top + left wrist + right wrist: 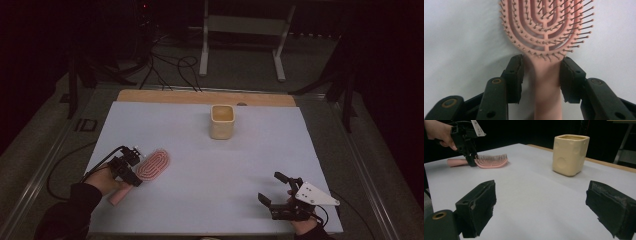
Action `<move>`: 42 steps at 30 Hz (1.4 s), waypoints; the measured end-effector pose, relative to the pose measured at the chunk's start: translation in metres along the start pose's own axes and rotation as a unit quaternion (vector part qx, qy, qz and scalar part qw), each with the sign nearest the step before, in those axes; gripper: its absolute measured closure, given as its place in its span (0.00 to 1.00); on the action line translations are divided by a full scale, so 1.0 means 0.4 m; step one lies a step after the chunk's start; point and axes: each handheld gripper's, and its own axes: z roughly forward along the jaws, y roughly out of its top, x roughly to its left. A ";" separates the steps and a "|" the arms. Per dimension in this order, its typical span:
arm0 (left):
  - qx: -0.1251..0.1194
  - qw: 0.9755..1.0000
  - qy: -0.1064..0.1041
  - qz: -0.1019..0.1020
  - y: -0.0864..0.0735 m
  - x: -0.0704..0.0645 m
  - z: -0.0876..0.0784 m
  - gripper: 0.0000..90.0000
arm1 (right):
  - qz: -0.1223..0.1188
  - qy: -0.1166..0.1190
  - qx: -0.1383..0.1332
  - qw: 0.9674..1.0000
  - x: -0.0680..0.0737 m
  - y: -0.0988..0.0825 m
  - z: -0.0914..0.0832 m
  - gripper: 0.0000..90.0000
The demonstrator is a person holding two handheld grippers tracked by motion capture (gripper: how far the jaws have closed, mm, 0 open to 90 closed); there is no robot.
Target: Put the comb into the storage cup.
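A pink hairbrush lies bristles up on the white table top, near its left edge. My left gripper comes down over the neck of the brush. In the left gripper view the brush has its handle between the two black pads of my left gripper. One pad sits against the handle, and a narrow gap shows at the other. My right gripper rests open near the front right corner with nothing between its fingers. The right gripper view looks past my right gripper to the brush and my left gripper.
A cream square cup stands upright near the far middle of the table, also seen as the cup in the right gripper view. A wooden strip runs along the far edge. Beyond it are floor cables and a metal stand.
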 end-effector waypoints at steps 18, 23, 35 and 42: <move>0.023 1.000 -0.019 -0.009 0.014 0.010 0.004 0.77 | 0.000 0.000 0.001 1.000 0.000 0.000 0.000 0.10; 0.021 1.000 -0.021 -0.010 0.013 0.012 0.004 0.78 | 0.000 0.000 0.001 1.000 -0.001 0.000 0.000 0.10; -0.003 1.000 -0.019 -0.016 0.002 0.012 -0.006 0.79 | 0.002 -0.001 0.002 1.000 -0.003 -0.002 0.001 0.10; -0.034 0.999 -0.017 -0.022 0.002 0.009 -0.032 0.79 | 0.002 0.000 0.003 1.000 -0.002 -0.002 0.001 0.10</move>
